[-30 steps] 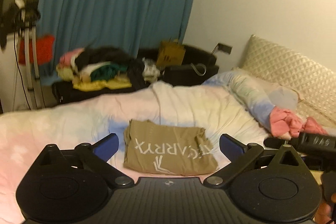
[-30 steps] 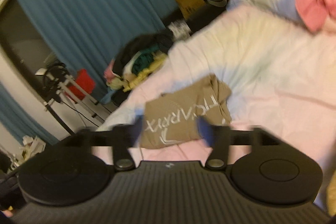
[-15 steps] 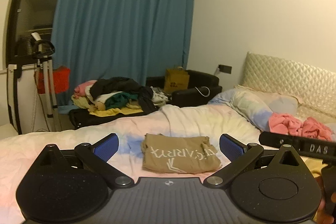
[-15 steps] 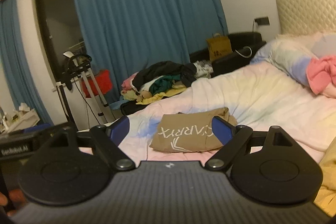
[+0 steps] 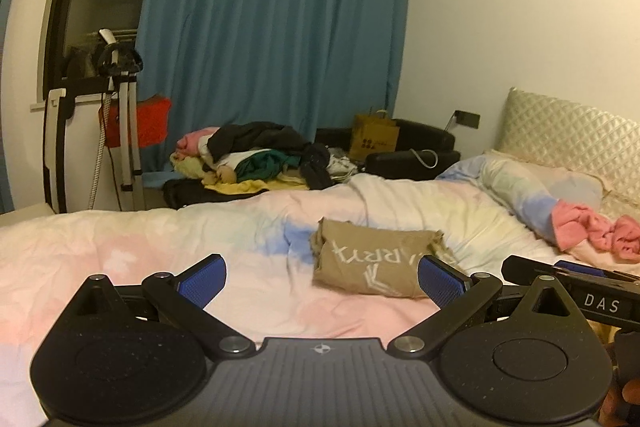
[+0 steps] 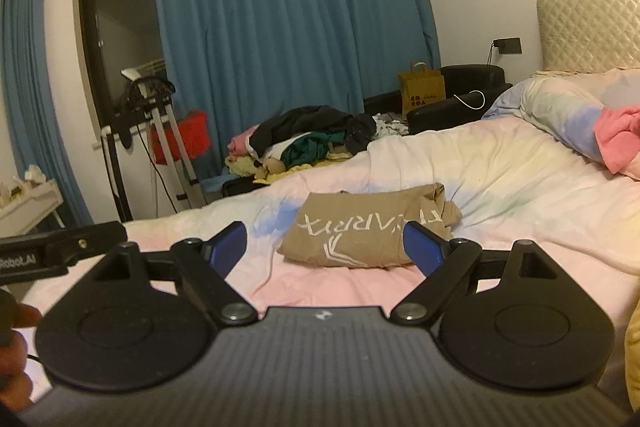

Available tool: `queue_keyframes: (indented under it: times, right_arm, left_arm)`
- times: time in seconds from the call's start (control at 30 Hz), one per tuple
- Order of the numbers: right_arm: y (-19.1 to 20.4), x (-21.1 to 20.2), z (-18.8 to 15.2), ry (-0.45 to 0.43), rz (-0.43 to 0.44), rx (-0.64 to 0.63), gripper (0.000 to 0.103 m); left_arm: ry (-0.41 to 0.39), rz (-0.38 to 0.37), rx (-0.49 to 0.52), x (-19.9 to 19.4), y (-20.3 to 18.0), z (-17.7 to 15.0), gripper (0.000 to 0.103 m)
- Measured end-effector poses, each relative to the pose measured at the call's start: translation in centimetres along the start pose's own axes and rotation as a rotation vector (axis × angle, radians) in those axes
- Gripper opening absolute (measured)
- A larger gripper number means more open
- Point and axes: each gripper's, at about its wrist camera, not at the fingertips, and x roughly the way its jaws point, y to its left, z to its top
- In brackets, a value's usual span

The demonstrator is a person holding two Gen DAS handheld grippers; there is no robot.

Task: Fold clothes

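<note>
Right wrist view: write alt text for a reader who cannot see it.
A folded tan T-shirt with white lettering lies on a bed with a pastel duvet, framed between the open blue-padded fingers of the right gripper. Behind are blue curtains and a heap of unfolded clothes.

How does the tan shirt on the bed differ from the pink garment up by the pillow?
The tan shirt is folded into a flat rectangle with white lettering on top; the pink garment is crumpled and shows no print. The tan shirt lies mid-bed, the pink garment by the pillow. Both rest on the bedspread, untouched.
</note>
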Motion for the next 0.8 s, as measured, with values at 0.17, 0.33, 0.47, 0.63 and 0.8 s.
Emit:
queue_keyframes:
  times: [0.17,0.33,0.47,0.63,0.8]
  right_arm:
    - [0.9,0.9,-1.3,0.001,-0.009,-0.046,0.087]
    - [1.9,1.3,-2.5,-0.011,-0.026,-0.090,0.087]
    - [1.9,1.2,-2.6,-0.011,-0.028,-0.100,0.087]
    - [1.7,1.0,-2.6,-0.010,-0.034,-0.085,0.087]
    - [1.7,1.1,-2.6,-0.004,-0.042,-0.087,0.087]
  left_arm:
    - [0.000,0.024,-0.005,0.7,0.7,-0.9,0.103]
    - [-0.002,0.024,-0.024,0.7,1.4,-1.5,0.103]
    - [0.006,0.022,-0.020,0.8,1.2,-2.1,0.103]
    - [0.010,0.025,0.000,0.6,0.5,-2.8,0.103]
    - [0.002,0.031,0.014,0.6,0.2,-3.0,0.103]
